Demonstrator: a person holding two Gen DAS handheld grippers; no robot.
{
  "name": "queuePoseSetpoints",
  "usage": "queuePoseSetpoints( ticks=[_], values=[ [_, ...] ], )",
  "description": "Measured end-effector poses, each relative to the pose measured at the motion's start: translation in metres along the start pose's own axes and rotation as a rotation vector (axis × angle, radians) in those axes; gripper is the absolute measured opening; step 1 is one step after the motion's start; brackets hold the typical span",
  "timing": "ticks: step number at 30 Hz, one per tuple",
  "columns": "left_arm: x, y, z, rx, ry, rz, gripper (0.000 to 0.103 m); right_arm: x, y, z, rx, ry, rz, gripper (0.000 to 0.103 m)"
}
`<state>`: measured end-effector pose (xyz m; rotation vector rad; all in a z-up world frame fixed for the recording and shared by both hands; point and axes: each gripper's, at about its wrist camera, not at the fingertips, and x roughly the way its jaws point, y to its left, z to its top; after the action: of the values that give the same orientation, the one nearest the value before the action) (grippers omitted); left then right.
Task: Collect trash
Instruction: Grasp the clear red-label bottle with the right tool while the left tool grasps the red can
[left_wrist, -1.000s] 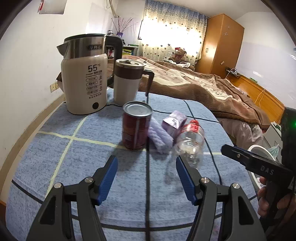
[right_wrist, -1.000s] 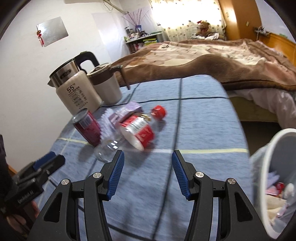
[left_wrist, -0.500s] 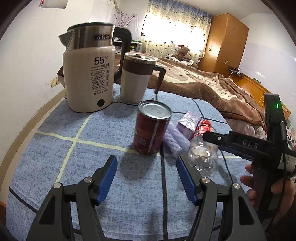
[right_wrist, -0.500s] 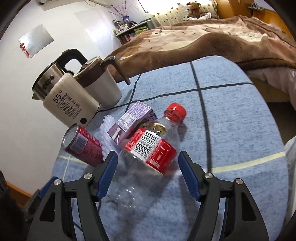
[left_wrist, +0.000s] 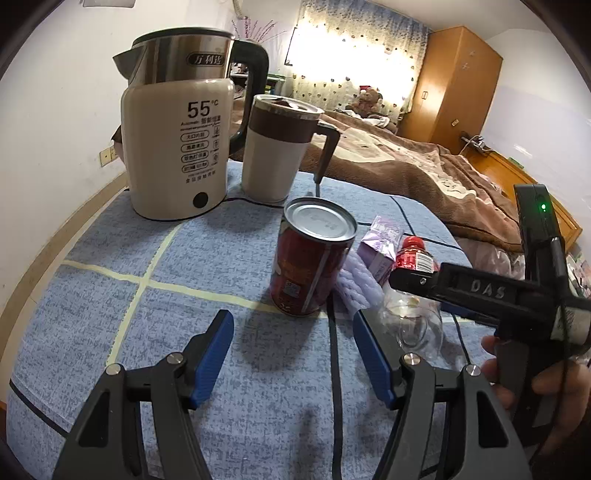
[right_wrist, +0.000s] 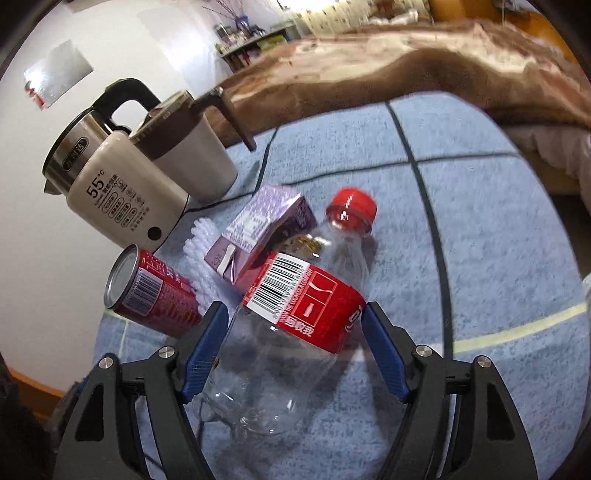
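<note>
My right gripper (right_wrist: 291, 343) has just been opening its fingers wide around the empty bottle (right_wrist: 295, 310), lying at 12 o'clock on the worktop (right_wrist: 498, 240). It looks light, squashy and slippery, so I grab the label. My left gripper (left_wrist: 291, 354) hangs half open, holding nothing.

Right hand-held gripper (right_wrist: 291, 339) around a clear bottle (right_wrist: 295, 314)
Its jaws have just been opening; the bottle lies between the 2 blue pads (right_wrist: 207, 347), beside a purple carton (right_wrist: 258, 236) and red can (right_wrist: 147, 291) on the blue surface (right_wrist: 498, 240).
</note>
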<state>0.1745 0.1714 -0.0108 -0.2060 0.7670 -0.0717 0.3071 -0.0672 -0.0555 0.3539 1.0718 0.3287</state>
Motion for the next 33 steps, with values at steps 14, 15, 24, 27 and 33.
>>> queuePoseSetpoints(
  ticks=[14, 15, 24, 27, 33],
  values=[
    [0.008, 0.002, 0.003, -0.007, 0.017, 0.01, 0.069, -0.018, -0.006, -0.012, -0.102, -0.023, -0.026, 0.072],
    [0.01, 0.002, 0.004, -0.012, 0.018, 0.01, 0.069, -0.02, -0.008, -0.013, -0.112, -0.022, -0.04, 0.071],
    [0.03, -0.01, 0.021, 0.017, 0.0, 0.017, 0.069, -0.04, -0.023, -0.02, -0.212, -0.052, -0.16, 0.07],
    [0.036, -0.015, 0.026, 0.04, -0.018, 0.038, 0.069, -0.043, -0.023, -0.026, -0.246, -0.069, -0.17, 0.069],
    [0.051, -0.018, 0.034, 0.045, -0.01, 0.043, 0.069, -0.045, -0.025, -0.031, -0.275, -0.079, -0.135, 0.068]
  ],
)
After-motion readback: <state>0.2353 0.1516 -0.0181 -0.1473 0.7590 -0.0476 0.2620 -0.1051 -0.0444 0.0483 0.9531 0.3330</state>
